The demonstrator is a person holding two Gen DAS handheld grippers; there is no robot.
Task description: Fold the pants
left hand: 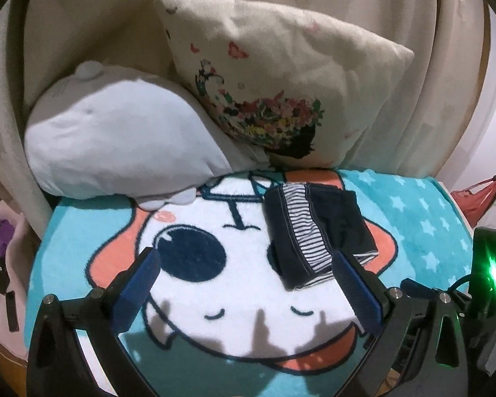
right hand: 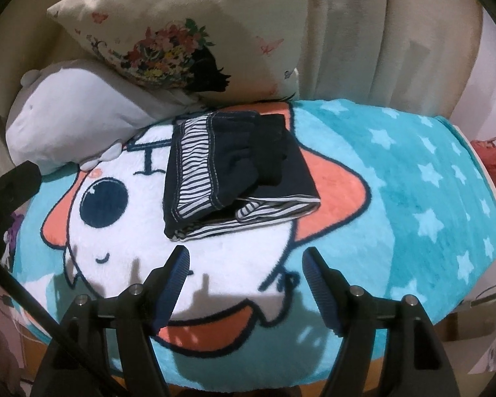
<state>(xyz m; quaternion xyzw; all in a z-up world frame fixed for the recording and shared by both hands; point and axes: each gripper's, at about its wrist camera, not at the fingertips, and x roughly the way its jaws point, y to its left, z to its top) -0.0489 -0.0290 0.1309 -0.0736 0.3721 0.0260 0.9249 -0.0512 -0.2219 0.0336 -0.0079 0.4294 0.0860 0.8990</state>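
Observation:
The pants (left hand: 317,231) are dark navy with a striped white lining, folded into a compact bundle that lies on the cartoon blanket (left hand: 215,271). In the right wrist view the bundle (right hand: 234,168) lies just ahead of my right gripper (right hand: 244,254), which is open and empty. My left gripper (left hand: 244,254) is open and empty; its right finger (left hand: 353,284) overlaps the bundle's near edge in the view. Part of the right gripper's body (left hand: 489,274) shows at the right edge of the left wrist view.
A grey and white plush pillow (left hand: 115,142) and a cream flower-print cushion (left hand: 281,82) lean against cream curtains (left hand: 82,16) behind the blanket. A red object (right hand: 492,155) sits beyond the blanket's right edge. Clutter (left hand: 0,248) lies off the left edge.

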